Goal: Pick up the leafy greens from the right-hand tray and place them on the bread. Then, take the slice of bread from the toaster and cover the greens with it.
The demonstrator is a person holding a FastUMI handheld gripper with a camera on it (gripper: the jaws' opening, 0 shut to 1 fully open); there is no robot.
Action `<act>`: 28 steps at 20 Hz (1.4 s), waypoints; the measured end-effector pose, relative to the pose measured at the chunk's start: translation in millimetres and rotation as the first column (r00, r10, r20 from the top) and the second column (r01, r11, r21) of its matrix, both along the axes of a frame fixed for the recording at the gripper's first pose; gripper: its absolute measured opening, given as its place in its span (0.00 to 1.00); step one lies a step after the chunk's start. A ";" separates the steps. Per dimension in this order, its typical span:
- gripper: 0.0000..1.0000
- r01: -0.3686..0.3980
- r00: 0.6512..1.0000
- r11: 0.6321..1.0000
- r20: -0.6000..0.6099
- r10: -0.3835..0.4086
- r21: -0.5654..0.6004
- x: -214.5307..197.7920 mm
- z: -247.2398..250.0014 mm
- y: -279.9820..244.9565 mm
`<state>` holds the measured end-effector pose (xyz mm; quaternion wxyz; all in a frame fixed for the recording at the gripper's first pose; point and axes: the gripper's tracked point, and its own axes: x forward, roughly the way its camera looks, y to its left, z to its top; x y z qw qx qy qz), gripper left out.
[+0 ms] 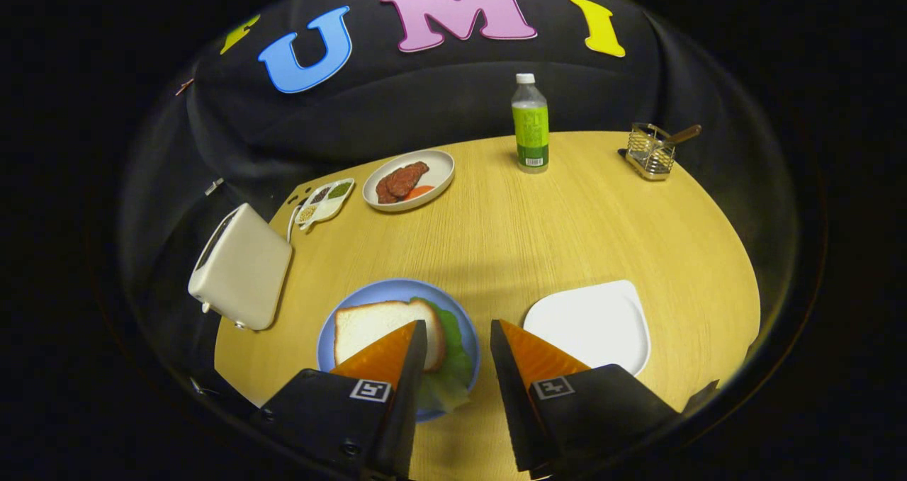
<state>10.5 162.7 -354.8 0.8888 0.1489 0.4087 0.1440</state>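
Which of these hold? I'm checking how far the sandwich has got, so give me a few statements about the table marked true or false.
1. A slice of white bread lies on the round blue plate. True.
2. The green leafy lettuce sits on the white square tray. False: it lies on the blue plate, partly under the bread.
3. The gripper is shut on the bread. False: its fingers are apart, holding nothing.
4. The cream toaster stands beside the blue plate. True.
5. The green-labelled plastic bottle lies on its side. False: it stands upright.
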 end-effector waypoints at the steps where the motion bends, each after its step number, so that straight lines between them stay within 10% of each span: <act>1: 0.65 -0.003 1.000 1.000 0.028 0.003 0.002 2.3 11.3 -4.4; 12: 0.97 -0.052 0.928 0.991 0.361 0.094 -0.125 -7.9 164.1 -44.0; 19: 0.98 -0.042 0.862 0.995 0.501 0.083 -0.092 -21.1 254.6 -37.9; 28: 0.98 0.026 0.857 1.000 0.516 -0.013 -0.018 -40.6 288.4 -65.2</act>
